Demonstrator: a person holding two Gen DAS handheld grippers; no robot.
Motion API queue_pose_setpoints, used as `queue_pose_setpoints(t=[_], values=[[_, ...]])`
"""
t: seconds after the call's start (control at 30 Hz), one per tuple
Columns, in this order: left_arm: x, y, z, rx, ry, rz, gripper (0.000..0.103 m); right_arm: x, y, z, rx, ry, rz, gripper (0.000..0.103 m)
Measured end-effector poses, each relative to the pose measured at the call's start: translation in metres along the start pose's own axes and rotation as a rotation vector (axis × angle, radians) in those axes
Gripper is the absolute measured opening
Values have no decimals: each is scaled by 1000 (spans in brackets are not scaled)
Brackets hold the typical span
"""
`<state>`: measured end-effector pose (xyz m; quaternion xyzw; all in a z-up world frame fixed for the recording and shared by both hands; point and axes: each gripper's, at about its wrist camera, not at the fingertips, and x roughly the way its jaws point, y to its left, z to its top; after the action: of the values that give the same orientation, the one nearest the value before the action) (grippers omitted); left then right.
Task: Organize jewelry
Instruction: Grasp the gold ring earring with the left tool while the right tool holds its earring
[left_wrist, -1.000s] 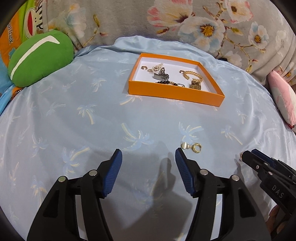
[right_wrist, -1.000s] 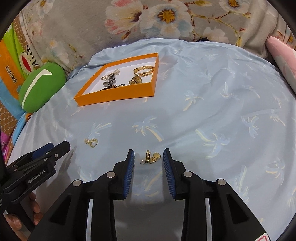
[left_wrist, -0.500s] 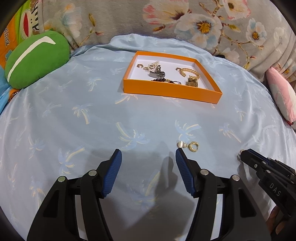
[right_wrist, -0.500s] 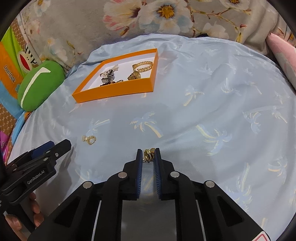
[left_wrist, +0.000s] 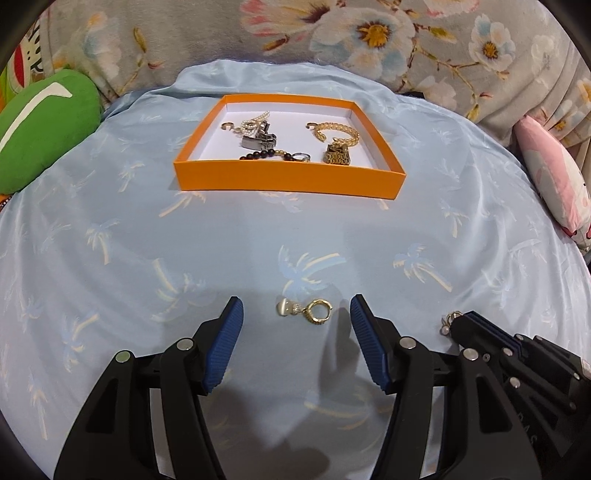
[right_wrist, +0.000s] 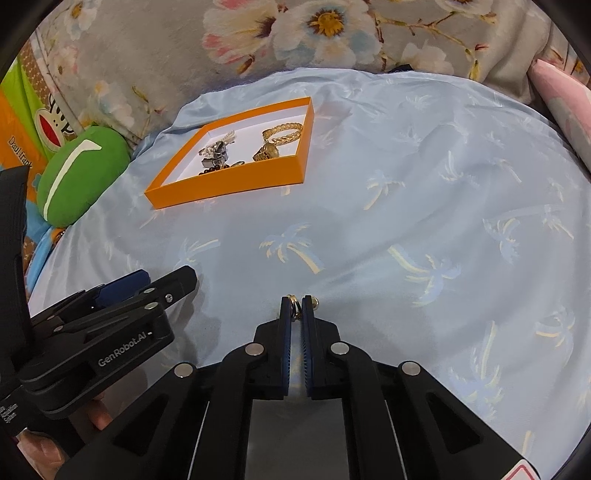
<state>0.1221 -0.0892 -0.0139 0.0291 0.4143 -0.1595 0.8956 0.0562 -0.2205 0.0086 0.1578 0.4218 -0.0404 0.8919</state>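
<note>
Right hand-held gripper (right_wrist: 296, 308): pads pinched together on a small gold earring (right_wrist: 294, 305), right at the tips, low over the blue bedspread (right_wrist: 406, 206). A pearl-like stud pokes out beside the right pad; rest is hidden between the pads.

Left hand-held gripper (left_wrist: 296, 325): jaws apart, closing slightly, nothing pressed yet. Second gold earring (left_wrist: 306, 310) lies flat on the bedspread between the tips, nearer the right pad, touching neither.

Orientation: its long axis runs roughly left-right across my jaw gap, pale stone end to the left, gold hoop to the right. So closing would squeeze it end to end, not across.

Handling, my read: light, small, rigid metal but jointed, so the hoop will likely swing. Slick fabric and soft bedding underneath; it could skate or sink as the pads come in. I'd take the hoop or the link in the middle, tips only, and press lightly into the cloth.

Target looks like the orange box (left_wrist: 288, 182) at the far end, well apart from both earrings, already holding bracelets and other pieces.
</note>
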Motion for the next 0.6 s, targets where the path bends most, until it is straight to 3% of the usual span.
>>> queue_pose_setpoints(t=[0.07,0.17,0.27,0.33,0.6], values=[[2,-4,1,9,-1,2,51,0,-1,0,4,1,3,5],[2,-6,0,21,-3,1,30,0,-2,0,7,1,6,5],[0,-2,-1,11,-5,-16,29,0,-2,0,7,0,7,5],[-3,-1,-4,14,-4,-14,21,0,-2,0,8,-1,8,5],[-17,12,-18,-12,-12,-39,21,-2,-1,0,4,-12,17,5]])
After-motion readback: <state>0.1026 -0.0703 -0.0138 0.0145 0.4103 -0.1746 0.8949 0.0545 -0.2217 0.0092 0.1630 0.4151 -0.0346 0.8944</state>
